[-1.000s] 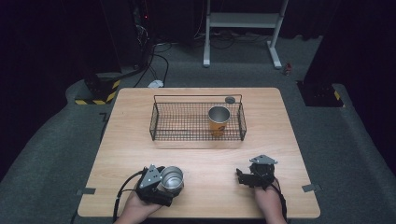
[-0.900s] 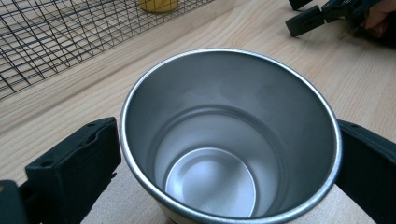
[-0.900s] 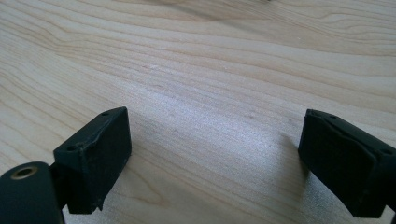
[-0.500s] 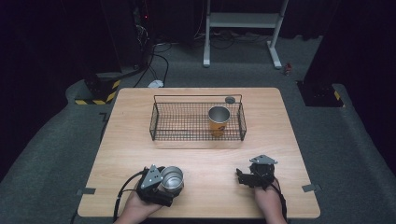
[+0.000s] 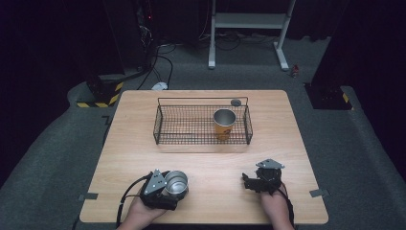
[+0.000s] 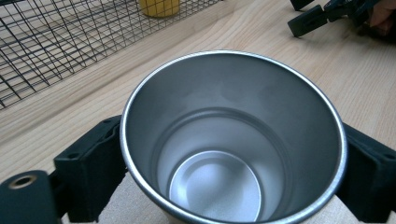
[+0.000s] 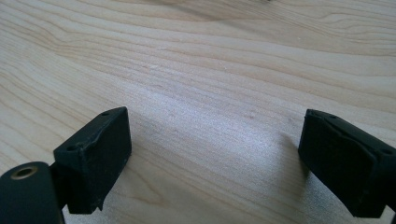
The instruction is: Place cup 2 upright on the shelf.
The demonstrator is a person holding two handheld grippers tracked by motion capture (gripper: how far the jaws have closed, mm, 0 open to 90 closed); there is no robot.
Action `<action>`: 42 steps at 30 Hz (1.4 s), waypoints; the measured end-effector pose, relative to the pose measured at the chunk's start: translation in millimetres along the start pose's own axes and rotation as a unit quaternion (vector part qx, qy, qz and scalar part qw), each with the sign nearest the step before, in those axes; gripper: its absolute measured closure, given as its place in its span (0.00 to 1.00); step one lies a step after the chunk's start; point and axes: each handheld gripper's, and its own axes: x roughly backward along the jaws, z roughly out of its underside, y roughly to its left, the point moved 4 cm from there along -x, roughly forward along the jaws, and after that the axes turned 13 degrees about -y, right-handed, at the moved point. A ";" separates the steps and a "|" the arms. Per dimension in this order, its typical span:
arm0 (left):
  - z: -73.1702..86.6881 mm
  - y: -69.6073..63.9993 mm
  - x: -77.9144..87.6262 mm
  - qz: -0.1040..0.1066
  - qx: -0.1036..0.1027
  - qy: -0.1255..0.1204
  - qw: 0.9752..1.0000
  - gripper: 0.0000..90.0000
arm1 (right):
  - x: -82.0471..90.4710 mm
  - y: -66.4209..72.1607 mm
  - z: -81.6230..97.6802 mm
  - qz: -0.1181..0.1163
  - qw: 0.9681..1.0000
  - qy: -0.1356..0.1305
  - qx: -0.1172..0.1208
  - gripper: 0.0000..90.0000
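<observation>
A bare steel cup (image 5: 176, 182) (image 6: 233, 140) stands upright on the table near its front left edge. My left gripper (image 5: 173, 188) (image 6: 229, 172) has just been closing its jaws on the cup, and both black pads (image 6: 93, 168) now touch its wall on either side. At the front right, my right gripper (image 5: 250, 182) (image 7: 219, 163) rests low over bare wood, its jaws wide apart with nothing between them. It also appears in the left gripper view as the right gripper (image 6: 317, 16), far off.
A black wire basket (image 5: 158, 127) sits mid-table and holds a steel-lined yellow cup (image 5: 224, 123) (image 6: 159, 7) at its right end. A small dark disc (image 5: 235, 102) lies behind the basket. Bare wooden table (image 5: 287, 143) surrounds both hands.
</observation>
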 end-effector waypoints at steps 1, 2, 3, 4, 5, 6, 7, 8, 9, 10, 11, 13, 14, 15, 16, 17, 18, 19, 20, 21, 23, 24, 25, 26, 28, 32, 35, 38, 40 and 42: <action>-0.1 0.0 0.3 -0.001 -0.001 -0.001 1.000 0.13 | 0.0 0.0 0.0 0.000 1.000 0.000 0.000 0.10; -0.2 -0.2 0.3 0.000 -0.002 -0.002 1.000 0.14 | 0.0 0.0 0.0 0.000 1.000 0.000 0.000 0.10; -0.2 -0.3 0.5 0.000 -0.006 -0.002 1.000 0.15 | 0.0 0.0 0.0 0.000 1.000 0.000 0.000 0.10; -0.1 -0.7 0.5 0.000 -0.006 -0.003 1.000 0.16 | 0.0 0.0 0.0 0.000 1.000 0.000 0.000 0.10; -0.2 -1.0 0.7 0.001 -0.006 -0.004 1.000 0.17 | 0.0 0.0 0.0 0.000 1.000 0.000 0.000 0.10; -0.2 -1.1 0.8 0.001 -0.006 -0.004 1.000 0.18 | 0.0 0.0 0.0 0.000 1.000 0.000 0.000 0.10; -0.1 -1.5 1.0 0.002 -0.006 -0.004 1.000 0.18 | 0.0 0.0 0.0 0.000 1.000 0.000 0.000 0.10; 0.0 -1.4 1.1 0.001 -0.006 -0.004 1.000 0.18 | 0.0 0.0 0.0 0.000 1.000 0.000 0.000 0.10; 0.0 -1.2 1.1 0.001 -0.007 -0.005 1.000 0.19 | 0.0 0.0 0.0 0.000 1.000 0.000 0.000 0.10; 0.0 -1.1 1.3 0.002 -0.007 -0.004 1.000 0.19 | 0.0 0.0 0.0 0.000 1.000 0.000 0.000 0.10; 0.0 -1.1 1.2 0.001 -0.007 -0.006 1.000 0.19 | 0.0 0.0 0.0 0.000 1.000 0.000 0.000 0.10; 0.0 -1.3 1.4 0.001 -0.006 -0.007 1.000 0.19 | 0.0 0.0 0.0 0.000 1.000 0.000 0.000 0.10; 0.0 -1.2 1.4 0.001 -0.006 -0.007 1.000 0.19 | 0.0 0.0 0.0 0.000 1.000 0.000 0.000 0.10; -0.1 -1.2 1.6 0.002 -0.006 -0.006 1.000 0.19 | 0.0 0.0 0.0 0.000 1.000 0.000 0.000 0.10; -0.1 -1.1 1.6 0.002 -0.005 -0.006 1.000 0.19 | 0.0 0.0 0.0 0.000 1.000 0.000 0.000 0.10; -0.1 -1.1 1.7 0.001 -0.004 -0.006 1.000 0.19 | 0.0 0.0 0.0 0.000 1.000 0.000 0.000 0.10; -0.2 -0.8 1.8 0.001 -0.004 -0.007 1.000 0.19 | 0.0 0.0 0.0 0.000 1.000 0.000 0.000 0.10; -0.3 -0.6 2.1 0.001 -0.004 -0.007 1.000 0.19 | 0.0 0.0 0.0 0.000 1.000 0.000 0.000 0.10; -0.5 -0.5 2.2 0.002 -0.004 -0.009 1.000 0.19 | 0.0 0.0 0.0 0.000 1.000 0.000 0.000 0.10; -0.8 0.3 2.5 0.000 -0.006 -0.010 1.000 0.19 | 0.0 0.0 0.0 0.000 1.000 0.000 0.000 0.10; -1.1 0.4 3.1 0.000 -0.002 -0.013 1.000 0.19 | 0.0 0.0 0.0 0.000 1.000 0.000 0.000 0.10; -1.3 0.5 3.4 0.000 0.000 -0.014 1.000 0.20 | 0.0 0.0 0.0 0.000 1.000 0.000 0.000 0.10; -1.7 0.9 3.7 -0.002 -0.002 -0.016 1.000 0.20 | 0.0 0.0 0.0 0.000 1.000 0.000 0.000 0.10; -1.8 1.0 4.1 -0.003 -0.001 -0.017 1.000 0.20 | 0.0 0.0 0.0 0.000 1.000 0.000 0.000 0.10; -2.2 1.6 4.9 -0.003 -0.001 -0.019 1.000 0.20 | 0.0 0.0 0.0 0.000 1.000 0.000 0.000 0.10; -3.1 2.5 6.1 -0.006 0.000 -0.023 1.000 0.20 | 0.0 0.0 0.0 0.000 1.000 0.000 0.000 0.10; -3.9 3.5 6.9 -0.008 -0.001 -0.026 1.000 0.21 | 0.0 0.0 0.0 0.000 1.000 0.000 0.000 0.10; -4.5 4.1 7.6 -0.009 0.000 -0.028 1.000 0.21 | 0.0 0.0 0.0 0.000 1.000 0.000 0.000 0.10; -5.0 4.4 8.4 -0.009 0.003 -0.031 0.999 0.21 | 0.0 0.0 0.0 0.000 1.000 0.000 0.000 0.10; -5.8 5.1 9.1 -0.010 0.006 -0.037 0.999 0.21 | 0.0 0.0 0.0 0.000 1.000 0.000 0.000 0.10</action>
